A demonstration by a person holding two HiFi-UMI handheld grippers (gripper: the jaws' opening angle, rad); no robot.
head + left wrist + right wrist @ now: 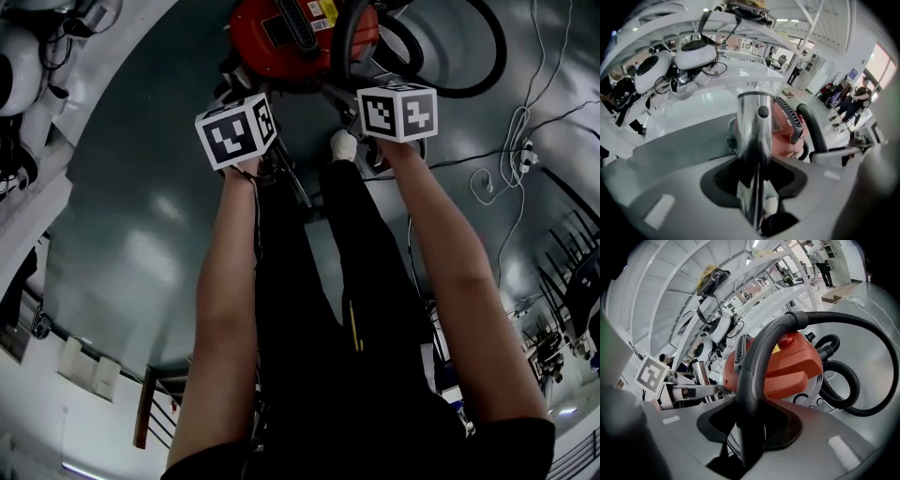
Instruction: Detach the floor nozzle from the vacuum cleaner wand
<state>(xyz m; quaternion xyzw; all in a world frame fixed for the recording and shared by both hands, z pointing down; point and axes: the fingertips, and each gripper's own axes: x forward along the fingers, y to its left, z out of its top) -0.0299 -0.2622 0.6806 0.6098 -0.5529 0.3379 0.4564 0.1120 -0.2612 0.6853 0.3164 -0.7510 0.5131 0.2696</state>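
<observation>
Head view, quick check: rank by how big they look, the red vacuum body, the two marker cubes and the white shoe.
1. Red vacuum body: largest, though cut off by the top edge.
2. Left marker cube and right marker cube: they look alike, so no ranking between them.
3. White shoe: smallest.

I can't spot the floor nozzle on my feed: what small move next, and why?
Probably keep both grips and tilt the metal tube so its lower end comes into view. The left hand-held gripper clamps the tube, the right hand-held gripper the black hose handle, and no nozzle shows.
</observation>
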